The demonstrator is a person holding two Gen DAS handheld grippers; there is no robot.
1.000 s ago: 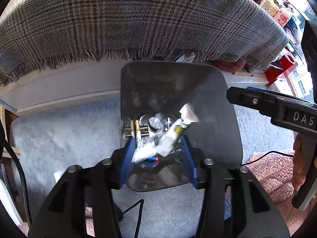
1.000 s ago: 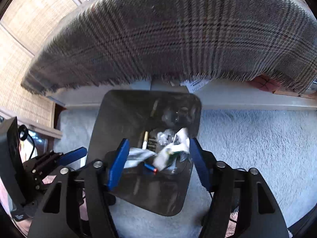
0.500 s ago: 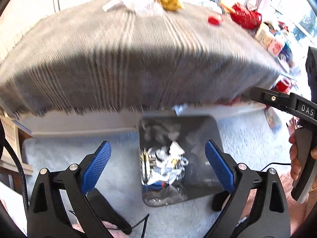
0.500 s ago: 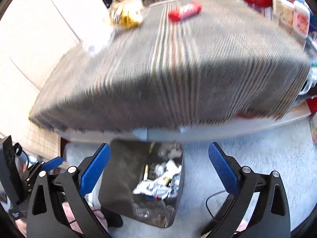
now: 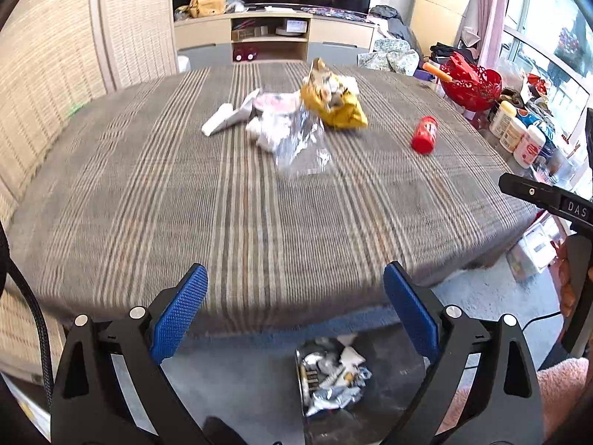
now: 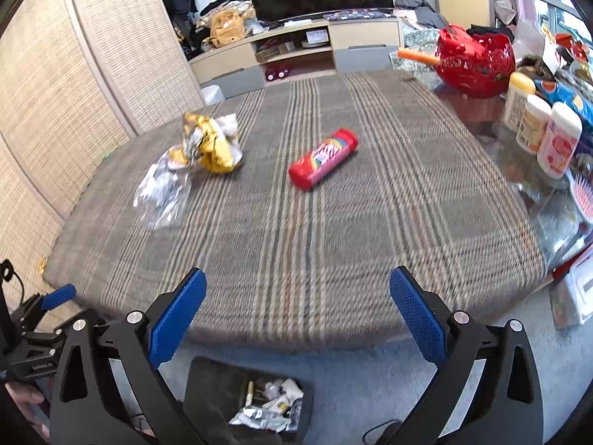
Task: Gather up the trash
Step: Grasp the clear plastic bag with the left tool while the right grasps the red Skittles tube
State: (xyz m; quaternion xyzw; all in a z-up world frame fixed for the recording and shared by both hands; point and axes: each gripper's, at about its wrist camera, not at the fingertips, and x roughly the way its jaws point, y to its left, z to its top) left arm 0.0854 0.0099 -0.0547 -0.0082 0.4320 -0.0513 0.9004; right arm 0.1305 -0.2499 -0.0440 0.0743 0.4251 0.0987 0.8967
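Both the left gripper [image 5: 294, 311] and the right gripper [image 6: 296, 315] hang with jaws wide apart and nothing between them, above the near edge of the plaid-covered table [image 6: 333, 222]. The red tube [image 6: 323, 158] and crumpled yellow wrapper [image 6: 209, 142] (clear plastic [image 5: 300, 144] beside it) lie well ahead mid-table, bare cloth between. The trash bin [image 6: 207, 389] stands on the carpet below that edge.

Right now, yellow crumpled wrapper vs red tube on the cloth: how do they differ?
The yellow wrapper is crumpled and shapeless; the red tube is an intact cylinder lying on its side. The wrapper lies against a clear plastic bag in the litter pile; the tube lies alone, apart from it. The wrapper shows silver foil inside; the tube carries a pink printed label. Both rest on the plaid tablecloth, not yet in the bin.
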